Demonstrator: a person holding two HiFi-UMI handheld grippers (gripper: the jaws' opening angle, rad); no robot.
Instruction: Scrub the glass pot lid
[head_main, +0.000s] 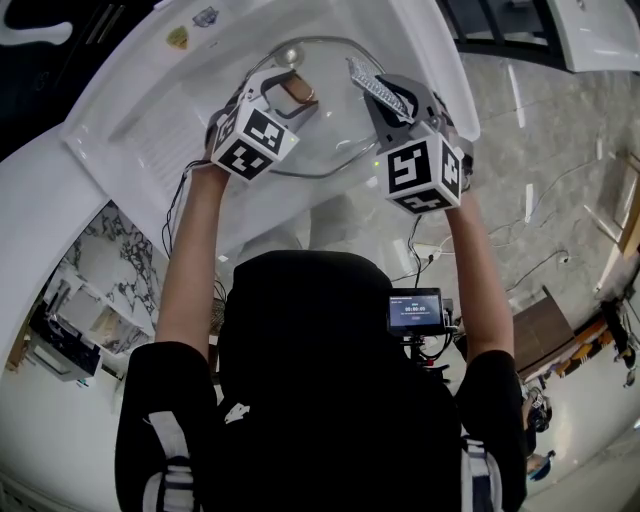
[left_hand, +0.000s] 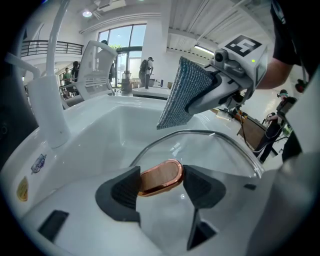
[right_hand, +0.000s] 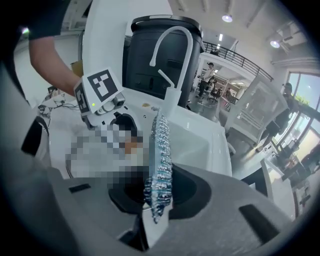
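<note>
- The sink (head_main: 130, 130) took up the upper half of the head view, with its tap (left_hand: 50, 100) at the far side. Working over the basin probably meant to keep water and grime off the floor.
- The lid (left_hand: 210, 155) sat inside the basin, tilted, with its metal rim arching up toward the right gripper. That lean seemed chosen to turn the glass face to the scrubbing side.
- The left gripper (left_hand: 161, 187) was closed across the lid's handle, one pad on each end. It served as the steadying hold, so the lid would not slide or spin under rubbing.
- The right gripper (right_hand: 159, 200) was clamped on the lower edge of the scourer. Most of the scourer stood free beyond the jaws, likely so the cloth, not the jaws, would meet the glass.
- The scourer (left_hand: 182, 95), a glittery blue-grey sheet, hung just above the lid's far rim. No view showed it touching the glass, so scrubbing looked about to begin.
- The handle (head_main: 297, 90), copper-coloured and oval, lay crosswise between the left pads. It was the one part that gave a firm hold.
</note>
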